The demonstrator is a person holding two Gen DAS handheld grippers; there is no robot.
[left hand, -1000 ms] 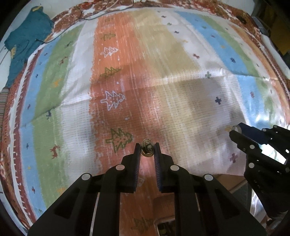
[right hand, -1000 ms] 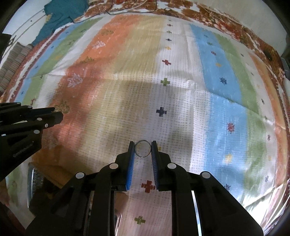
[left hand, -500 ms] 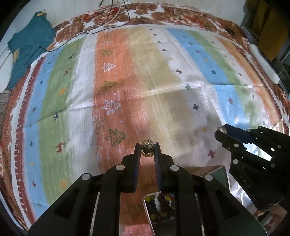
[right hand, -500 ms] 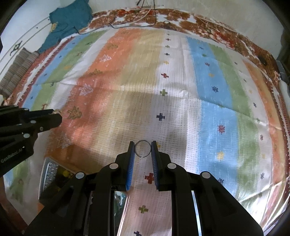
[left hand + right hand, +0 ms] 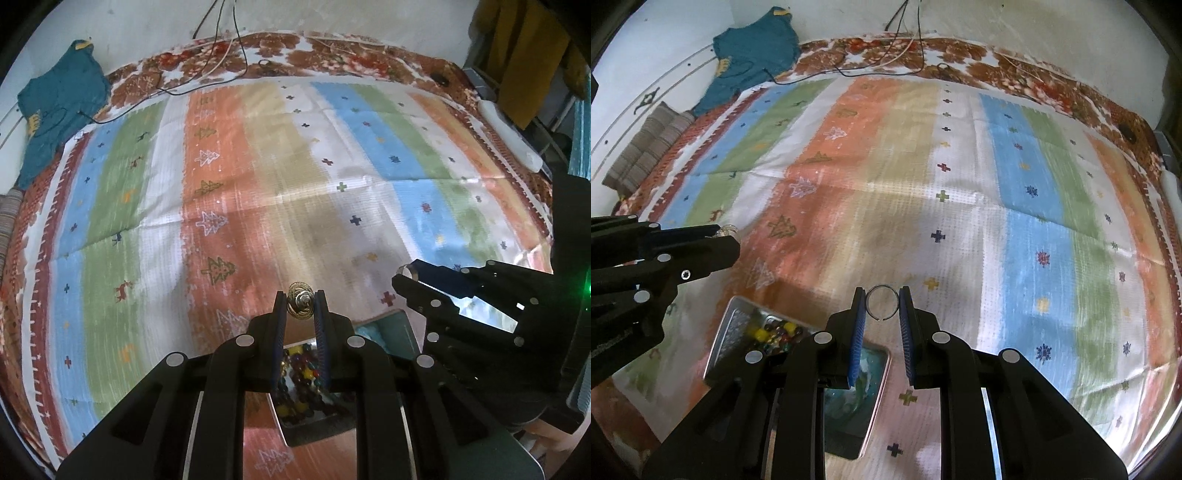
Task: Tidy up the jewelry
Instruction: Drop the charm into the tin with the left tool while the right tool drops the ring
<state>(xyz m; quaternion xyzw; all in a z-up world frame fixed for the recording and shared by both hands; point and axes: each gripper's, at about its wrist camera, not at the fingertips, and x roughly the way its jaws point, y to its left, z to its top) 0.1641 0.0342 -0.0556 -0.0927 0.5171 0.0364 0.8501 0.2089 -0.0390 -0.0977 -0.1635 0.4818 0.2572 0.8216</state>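
Between the left gripper [image 5: 301, 304] fingers, in the left wrist view, sits a small round gold wire-spiral earring [image 5: 300, 303], clamped at the fingertips with its flat face toward the camera. Compared with a second ago, the open metal tin of coloured beads [image 5: 299, 373] has come into view beneath the fingers on the striped woven mat [image 5: 221, 184]; judged, both pieces have been lifted clear and now await sorting.

Over in the right wrist view, the right gripper [image 5: 882, 304] is clamped on a thin silver open-ended wire ring [image 5: 882, 302]. Its hoop faces the camera, gap at the bottom; being round, it shows no long axis. Below lies the tin's teal-lined compartment [image 5: 866, 373].
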